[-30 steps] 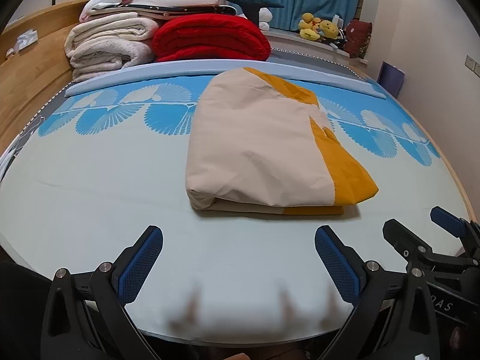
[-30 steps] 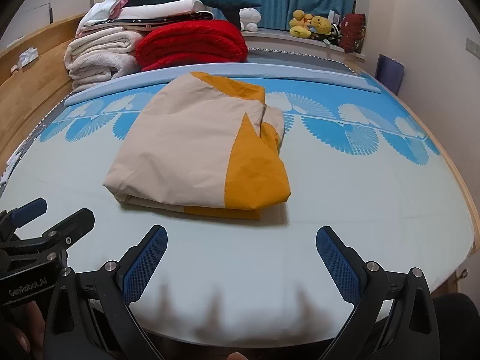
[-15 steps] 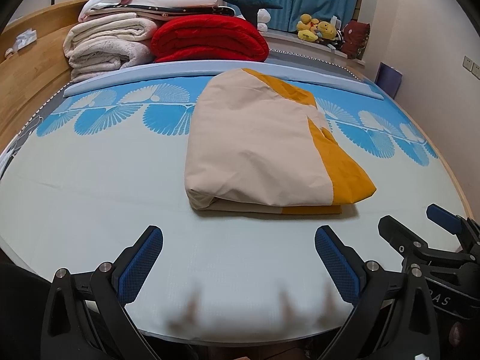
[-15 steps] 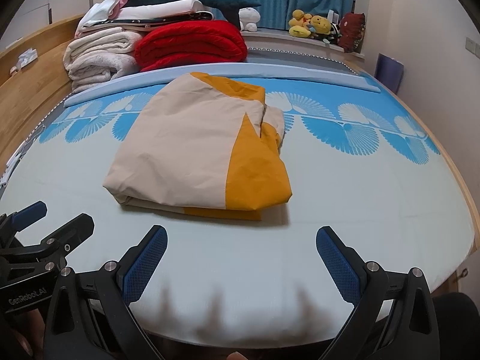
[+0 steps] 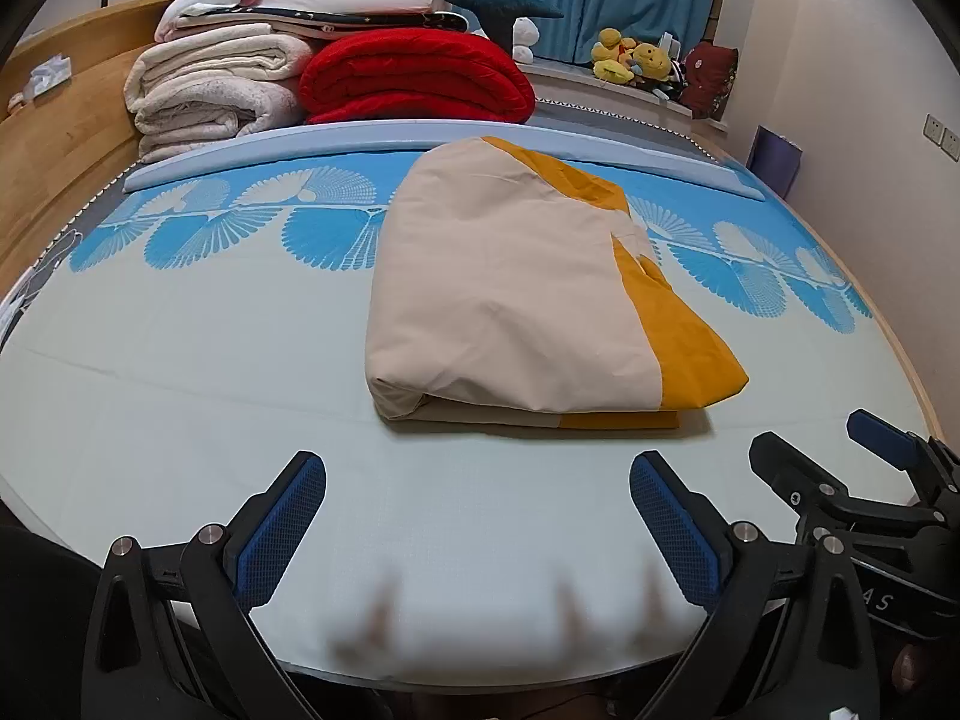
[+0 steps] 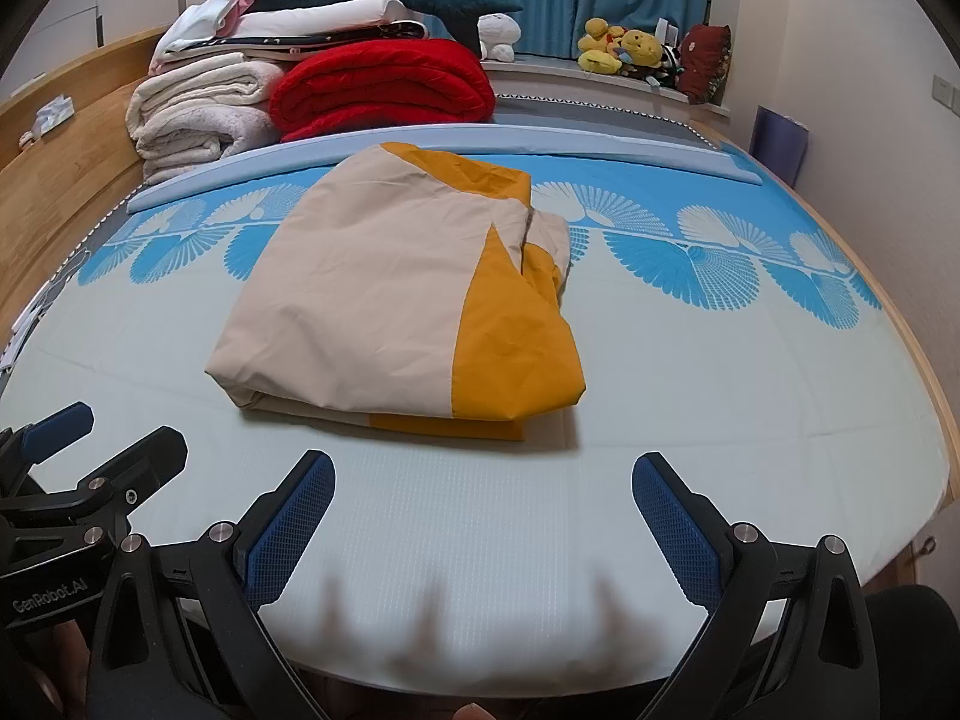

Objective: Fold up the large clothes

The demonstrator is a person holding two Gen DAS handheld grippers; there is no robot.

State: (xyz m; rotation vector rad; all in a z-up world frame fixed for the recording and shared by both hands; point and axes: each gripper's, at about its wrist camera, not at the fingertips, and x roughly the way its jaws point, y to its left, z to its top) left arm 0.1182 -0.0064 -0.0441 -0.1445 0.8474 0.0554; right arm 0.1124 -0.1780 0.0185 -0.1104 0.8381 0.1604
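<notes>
Folded into a thick bundle, lying mid-bed on the pale blue sheet [image 5: 180, 396]: a large beige-and-mustard garment [image 5: 510, 300], several layers deep, rounded fold at the near left corner, mustard panel along the right side. Well apart from both tools. Left tool [image 5: 477, 531] spread wide, grasping nothing, hovering low over the near edge of the bed. Right tool [image 6: 483, 531] likewise released and empty, just beside the left one.

Likely soft, light, thin woven cloth; limp, no stiffness, inclined to slump and slide apart layer from layer if lifted by one point. Probably a little slick, judging by the smooth surface. Best taken at two spread points along one edge, pinching all layers together, such as the near corners. Loose bunched flap at the far right [image 6: 543, 252] looks ready to spill open.
</notes>
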